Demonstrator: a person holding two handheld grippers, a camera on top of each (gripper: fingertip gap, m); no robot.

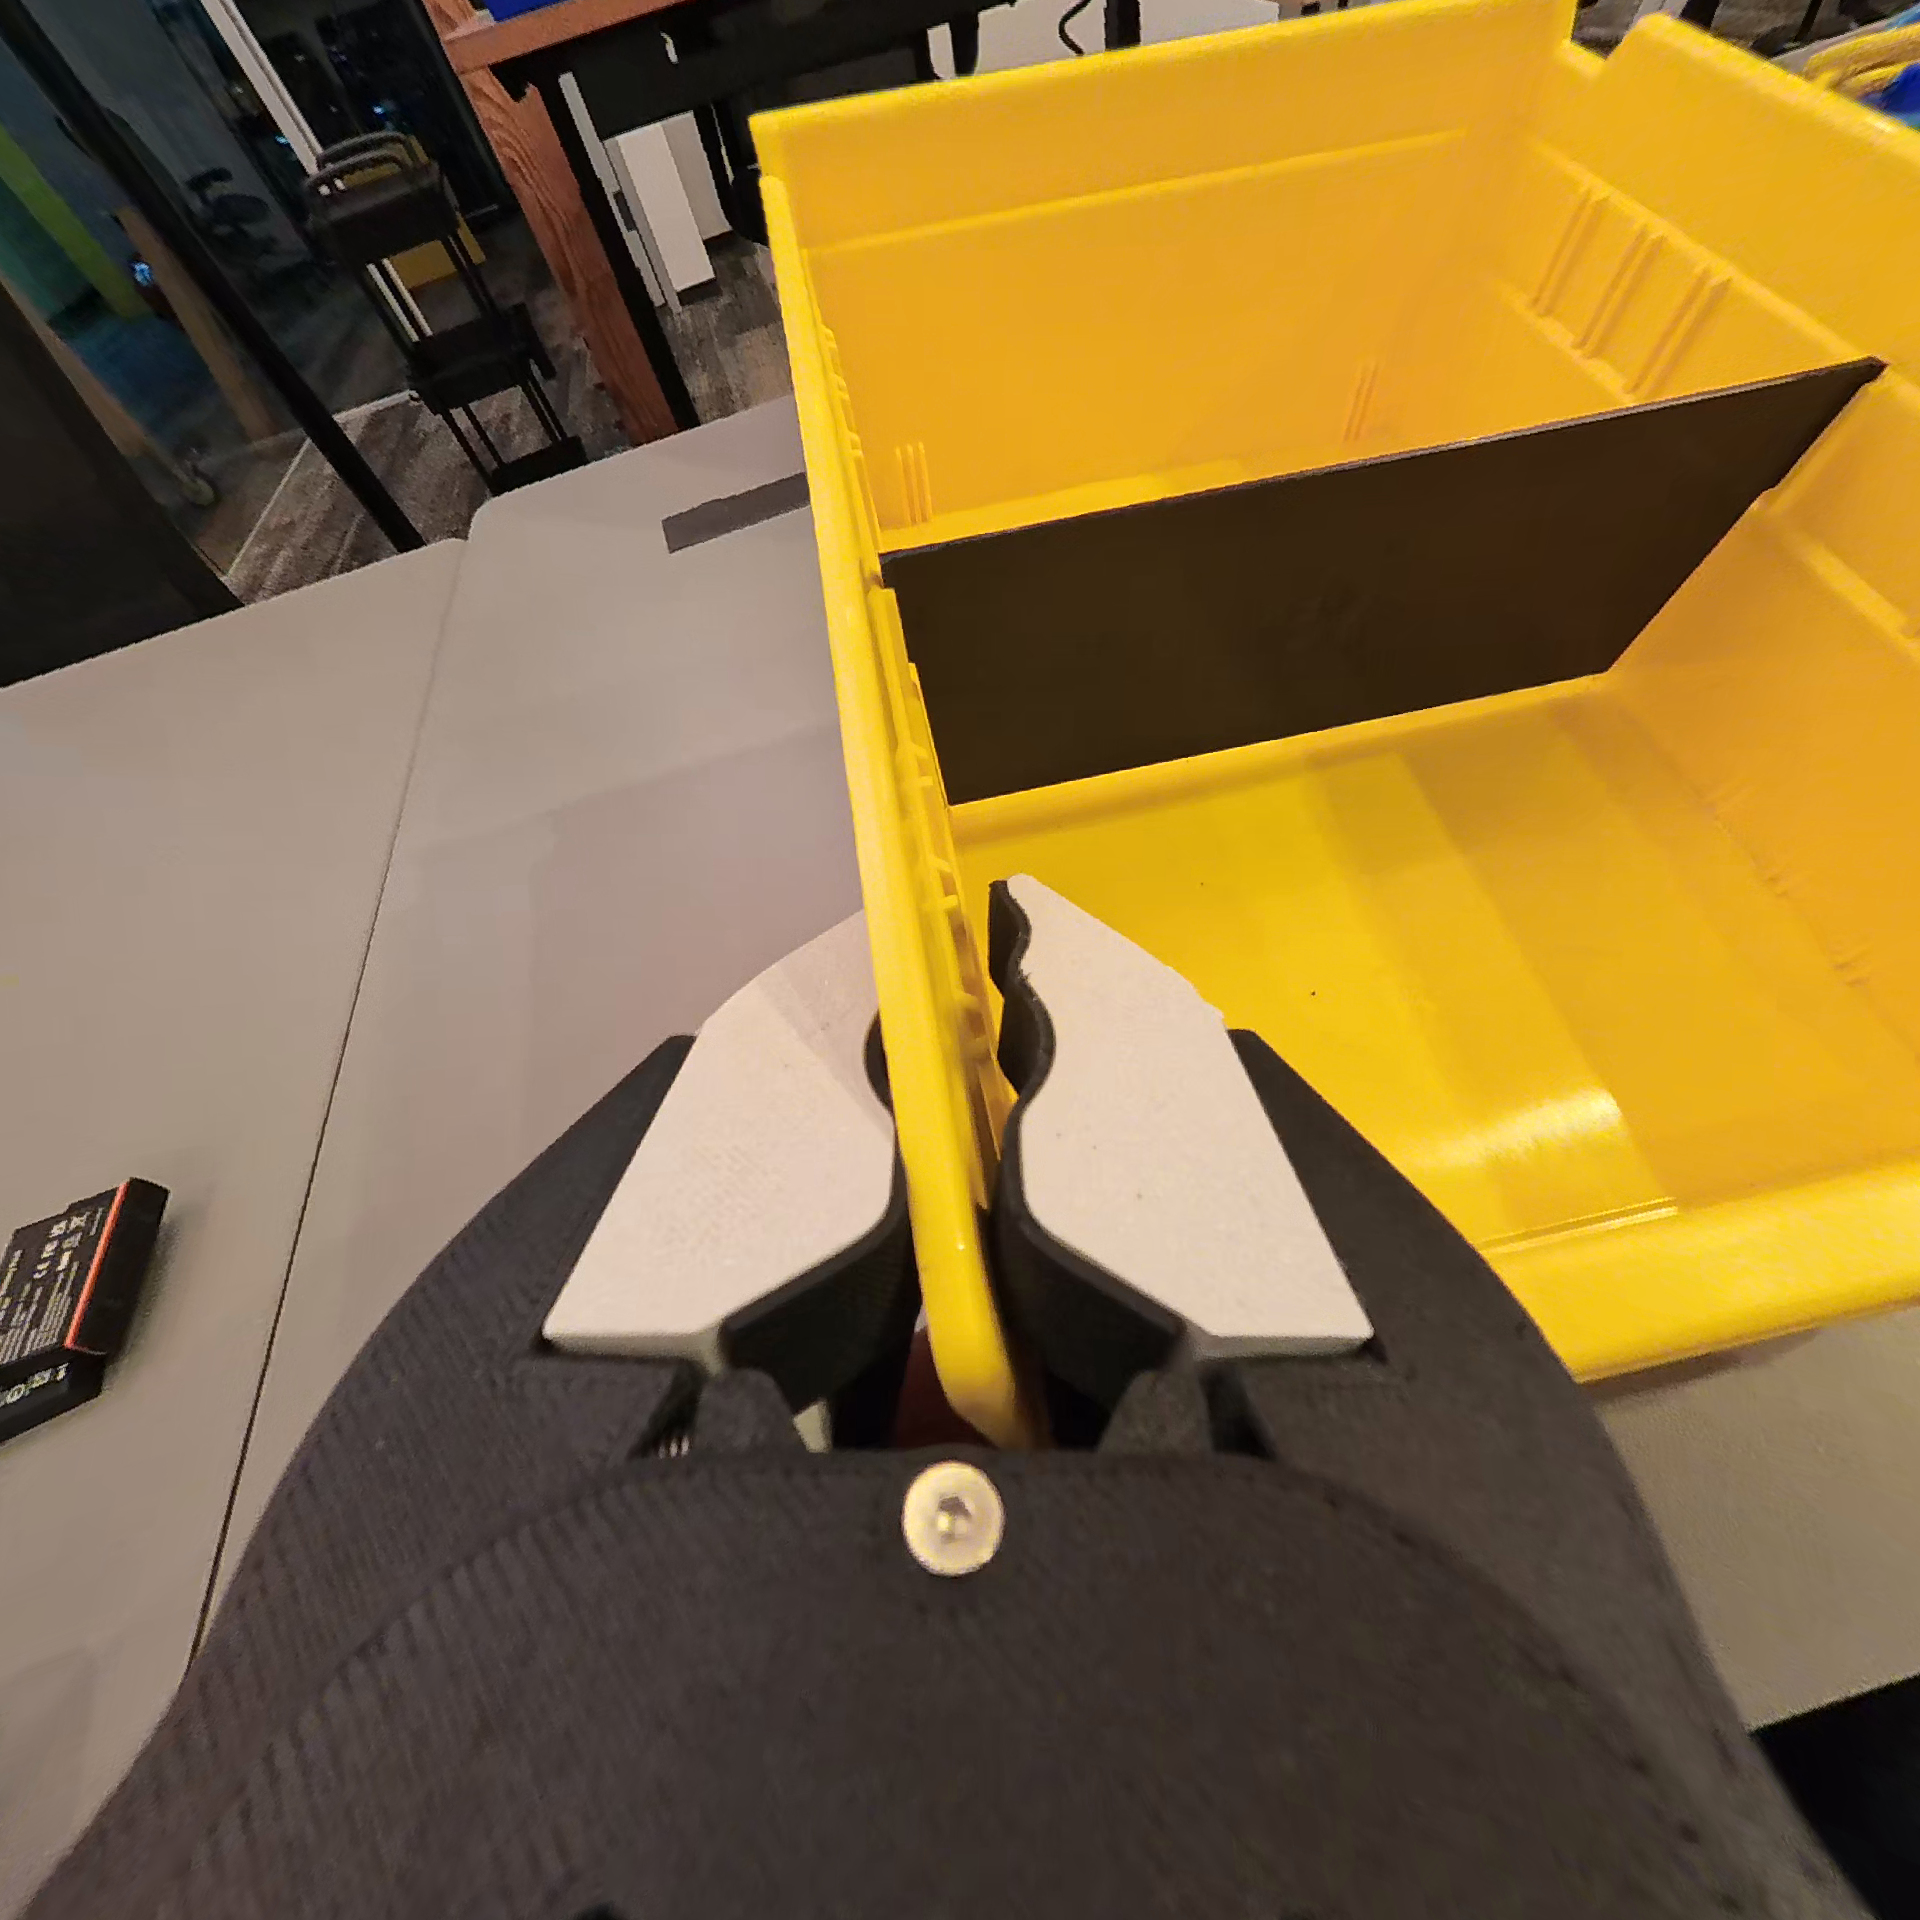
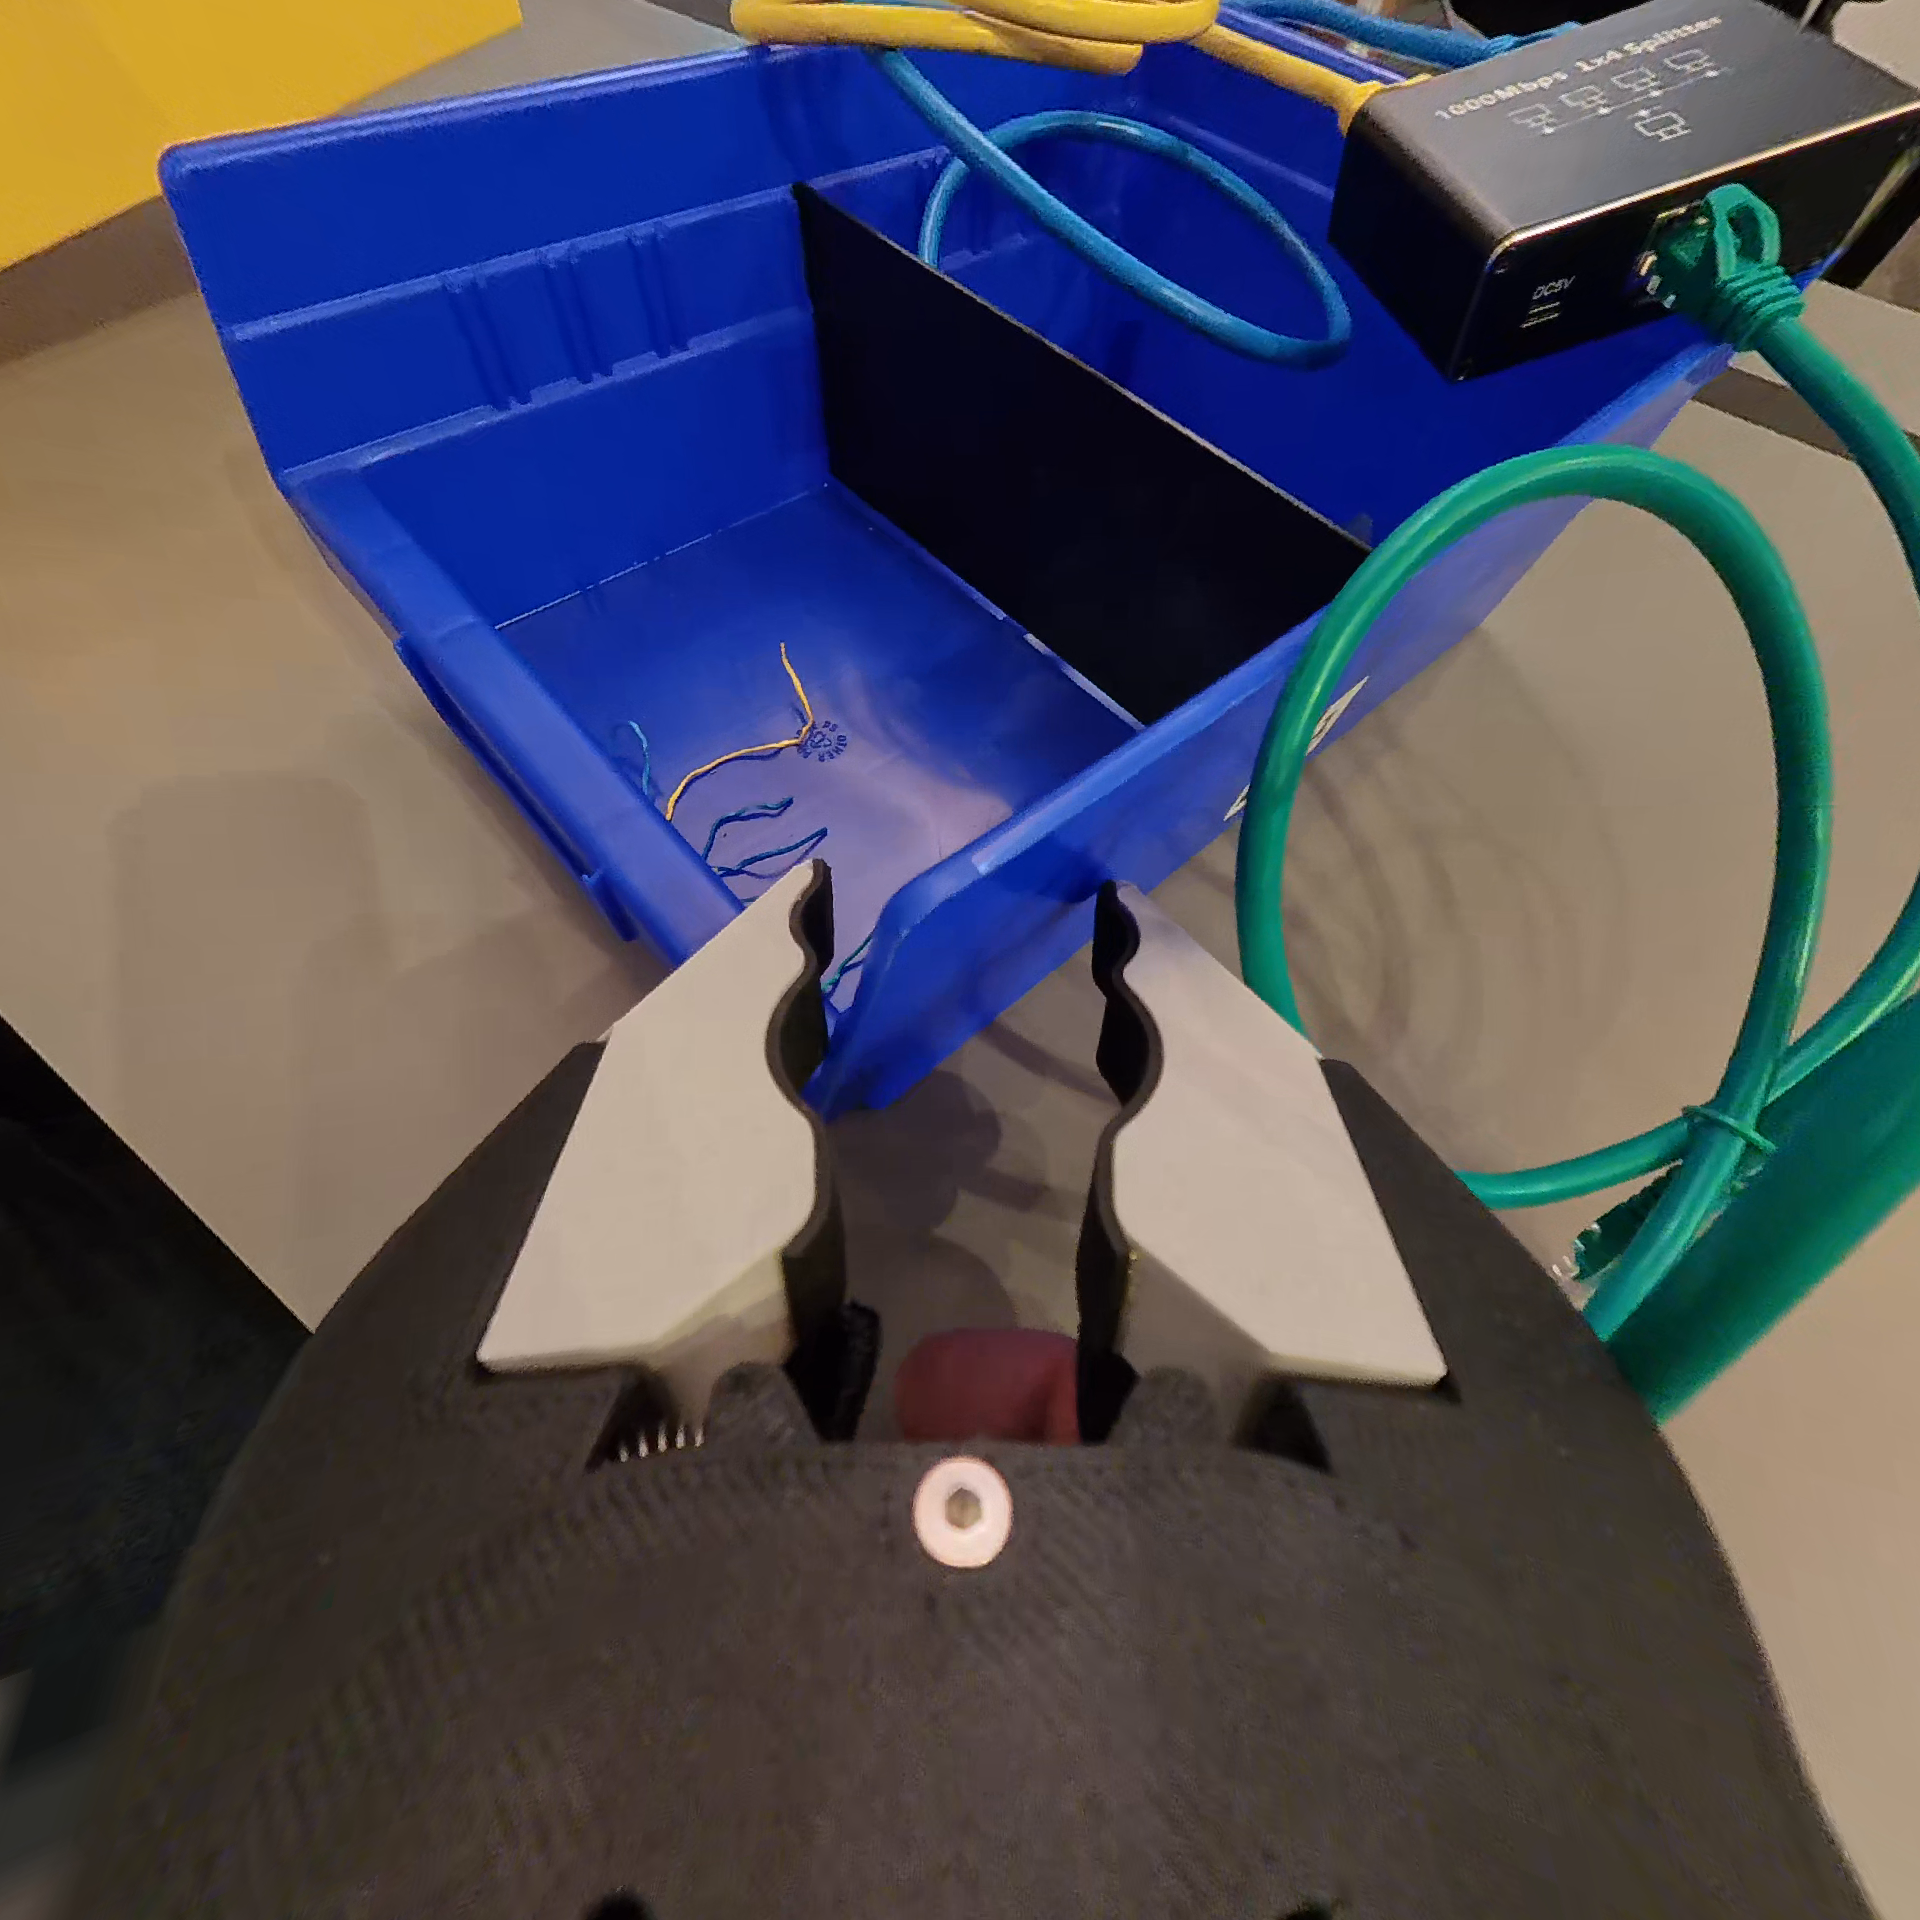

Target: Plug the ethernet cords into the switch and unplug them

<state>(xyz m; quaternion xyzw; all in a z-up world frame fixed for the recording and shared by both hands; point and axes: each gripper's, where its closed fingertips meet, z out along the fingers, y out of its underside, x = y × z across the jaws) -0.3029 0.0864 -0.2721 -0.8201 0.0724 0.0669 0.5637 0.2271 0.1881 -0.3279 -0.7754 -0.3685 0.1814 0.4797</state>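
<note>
Left wrist view: left gripper (image 1: 940, 1039) pinched yellow bin (image 1: 1351, 1039) wall, small black box (image 1: 73, 1288) at lower left. Right wrist view alone showed switch (image 2: 1600, 177) upper right on blue bin (image 2: 623, 416) rim, green cord (image 2: 1714, 727) plugged in; right gripper (image 2: 961, 883) spread, empty.

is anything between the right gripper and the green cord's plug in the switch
Yes. The right gripper is open, straddling the near corner of the blue bin. The bin's side wall and the green cord's own loop lie between it and the plug in the black switch, which rests on the bin's far corner.
</note>
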